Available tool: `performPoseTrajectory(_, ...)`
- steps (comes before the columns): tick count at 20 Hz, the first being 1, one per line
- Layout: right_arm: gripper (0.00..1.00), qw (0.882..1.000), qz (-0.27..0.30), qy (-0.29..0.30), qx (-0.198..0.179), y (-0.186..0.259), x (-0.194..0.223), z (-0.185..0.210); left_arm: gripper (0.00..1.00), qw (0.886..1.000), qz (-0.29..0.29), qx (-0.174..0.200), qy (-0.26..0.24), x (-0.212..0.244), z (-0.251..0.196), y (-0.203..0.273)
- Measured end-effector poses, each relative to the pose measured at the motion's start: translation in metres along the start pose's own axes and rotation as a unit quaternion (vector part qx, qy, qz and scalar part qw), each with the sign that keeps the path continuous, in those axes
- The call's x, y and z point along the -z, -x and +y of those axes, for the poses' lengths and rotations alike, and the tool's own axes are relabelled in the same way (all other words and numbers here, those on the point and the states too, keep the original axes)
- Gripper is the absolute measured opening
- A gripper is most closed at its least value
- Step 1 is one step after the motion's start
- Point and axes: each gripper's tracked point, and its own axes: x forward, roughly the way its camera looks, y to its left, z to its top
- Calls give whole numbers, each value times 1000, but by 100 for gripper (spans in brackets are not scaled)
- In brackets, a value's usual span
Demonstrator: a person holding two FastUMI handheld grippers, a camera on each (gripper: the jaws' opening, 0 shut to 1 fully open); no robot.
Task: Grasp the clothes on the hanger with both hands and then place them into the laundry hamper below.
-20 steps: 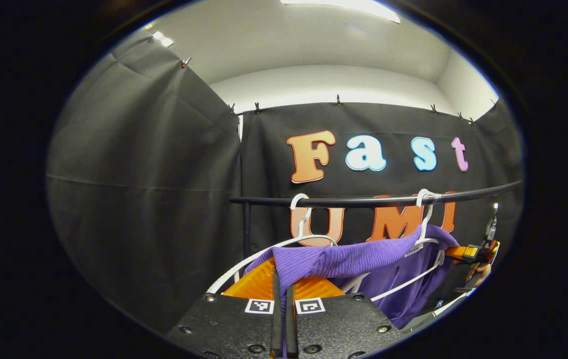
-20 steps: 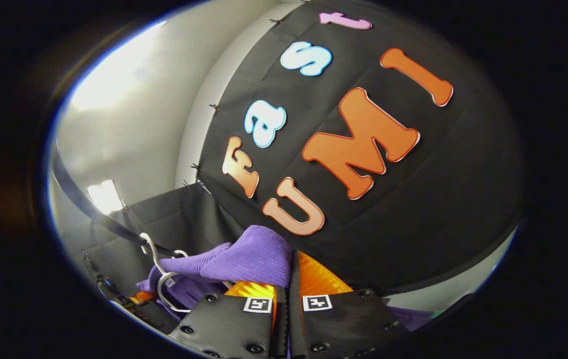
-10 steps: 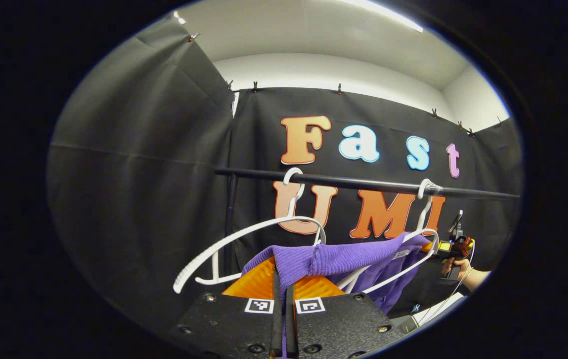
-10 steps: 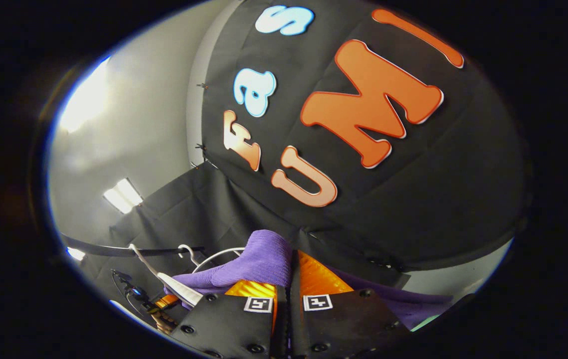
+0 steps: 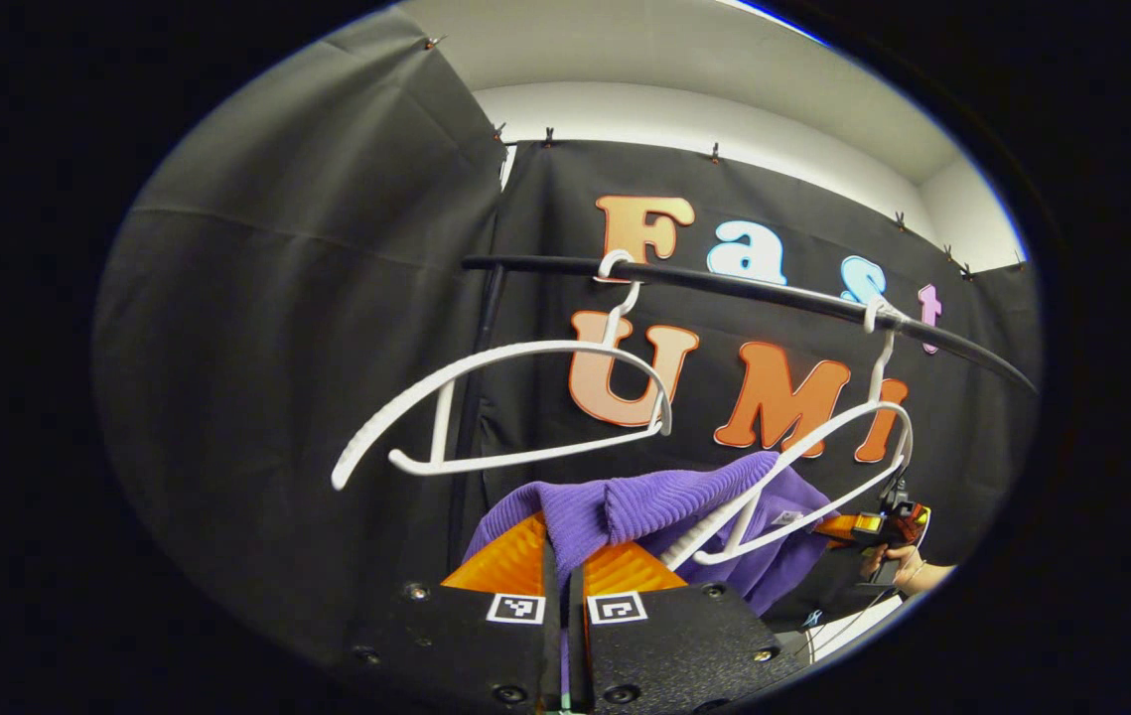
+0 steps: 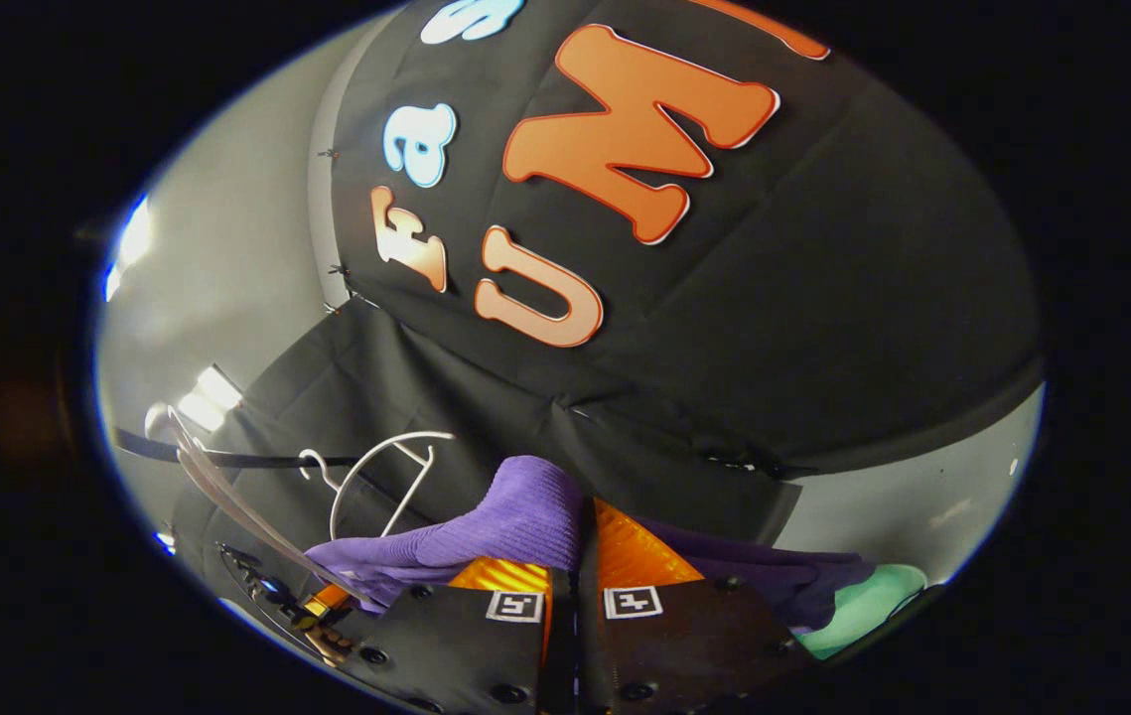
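Two hangers hang off the rail (image 5: 724, 286): the left hanger (image 5: 515, 402) sits higher up, the right hanger (image 5: 803, 477) further along toward the right end. The garment (image 5: 664, 516) is below both, stretched between the left gripper (image 5: 565, 556) up front and the right gripper (image 5: 878, 521) off at the far right, with the right hanger's lower arm crossing in front of it. In the right gripper view the garment bunches between the fingers (image 6: 625, 546), hangers off to the left.

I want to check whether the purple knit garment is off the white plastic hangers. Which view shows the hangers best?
The left gripper view: both white plastic hangers hang bare on the black rail, the purple knit garment below. The right gripper view shows them small and edge-on.
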Motion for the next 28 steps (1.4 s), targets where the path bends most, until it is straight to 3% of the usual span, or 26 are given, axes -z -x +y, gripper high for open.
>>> performPoseTrajectory(6, 9, 999, 16, 0, 48, 24, 46, -30, 2, 998, 52, -41, -5, 64, 27, 33)
performPoseTrajectory(13, 9, 994, 11, 24, 107, 67, 76, -54, 2, 996, 68, -53, -22, 98, 5, 58)
performPoseTrajectory(19, 9, 984, 38, 61, 164, 96, 119, -77, 3, 996, 91, -12, -21, 133, -57, 59)
performPoseTrajectory(28, 9, 980, 35, 75, 183, 118, 135, -72, 2, 992, 108, 59, -12, 154, -156, 51)
